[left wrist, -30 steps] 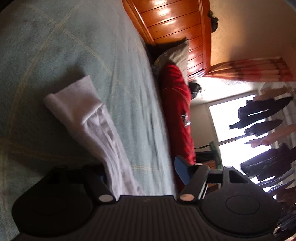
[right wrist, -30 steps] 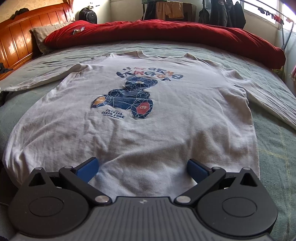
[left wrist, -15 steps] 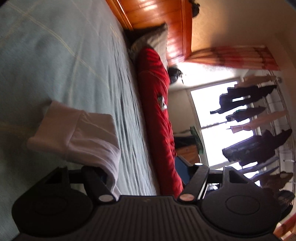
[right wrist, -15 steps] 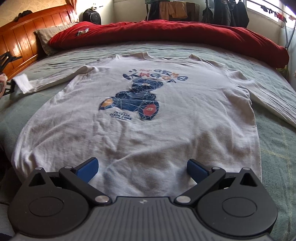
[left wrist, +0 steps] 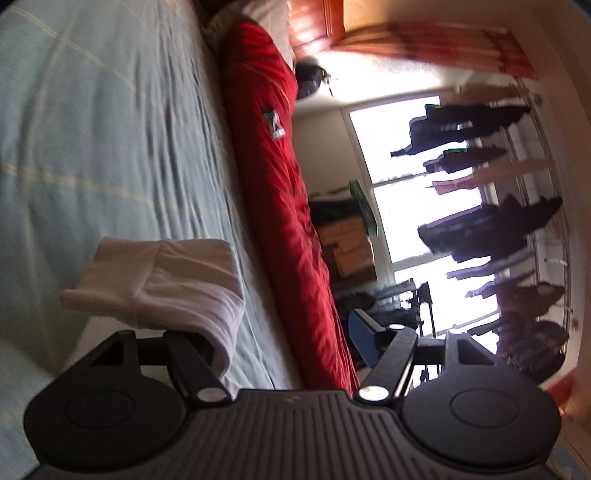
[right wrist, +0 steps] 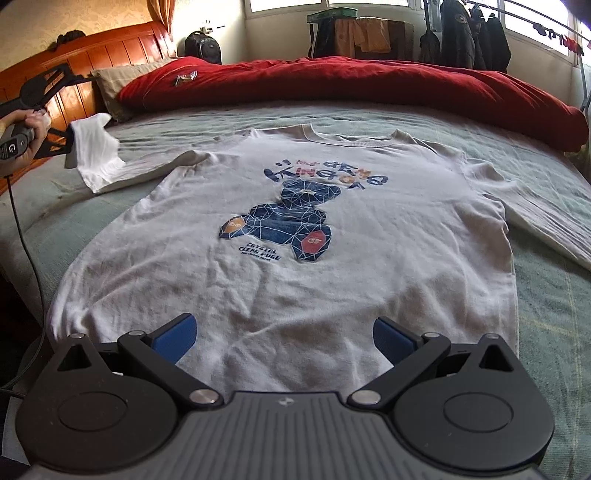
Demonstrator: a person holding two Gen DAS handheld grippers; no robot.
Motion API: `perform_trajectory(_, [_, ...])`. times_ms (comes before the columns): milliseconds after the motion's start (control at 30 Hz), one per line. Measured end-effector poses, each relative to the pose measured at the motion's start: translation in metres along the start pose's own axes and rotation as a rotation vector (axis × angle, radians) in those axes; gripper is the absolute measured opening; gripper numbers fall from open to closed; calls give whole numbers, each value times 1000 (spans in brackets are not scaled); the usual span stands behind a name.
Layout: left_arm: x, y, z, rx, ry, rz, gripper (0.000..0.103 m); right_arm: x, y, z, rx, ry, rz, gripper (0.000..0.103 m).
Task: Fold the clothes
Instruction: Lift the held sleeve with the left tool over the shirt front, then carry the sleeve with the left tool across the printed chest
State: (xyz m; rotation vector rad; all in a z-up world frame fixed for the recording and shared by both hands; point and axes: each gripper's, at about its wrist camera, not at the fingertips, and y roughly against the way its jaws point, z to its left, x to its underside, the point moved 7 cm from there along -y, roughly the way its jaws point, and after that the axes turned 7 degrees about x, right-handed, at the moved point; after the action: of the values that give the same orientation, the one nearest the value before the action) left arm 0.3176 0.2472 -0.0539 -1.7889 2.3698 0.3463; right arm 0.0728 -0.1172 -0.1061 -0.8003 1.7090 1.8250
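Note:
A white long-sleeved shirt [right wrist: 295, 258] with a blue bear print lies flat, front up, on the green bed cover [right wrist: 546, 314]. Its left sleeve cuff [right wrist: 98, 155] is lifted off the bed and draped over one finger of my left gripper [right wrist: 81, 103], which a hand [right wrist: 22, 136] holds at the far left. In the left wrist view the cuff [left wrist: 166, 280] hangs over the left finger and hides its pad, while the left gripper [left wrist: 280, 332] has its jaws wide apart. My right gripper [right wrist: 282, 325] hovers open over the shirt's hem, with nothing between its fingers.
A rolled red duvet [right wrist: 332, 81] lies along the far side of the bed. A pillow [right wrist: 122, 74] and wooden headboard [right wrist: 110, 51] are at the back left. A cable [right wrist: 26, 240] hangs by the left bed edge. Hanging clothes [right wrist: 469, 33] fill the window side.
My left gripper has risen and swung toward the shirt, carrying the sleeve cuff up off the bed so the sleeve doubles over. The right gripper has stayed over the hem.

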Motion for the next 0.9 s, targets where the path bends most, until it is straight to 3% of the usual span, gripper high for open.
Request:
perform_trajectory(333, [60,-50,-40,19,-25,150,68,6,4,-21,-8,-52,-9,103])
perform_trajectory(900, [132,-110,-81,47,-20,281,68,10,0,-42,-33,-115,-7,103])
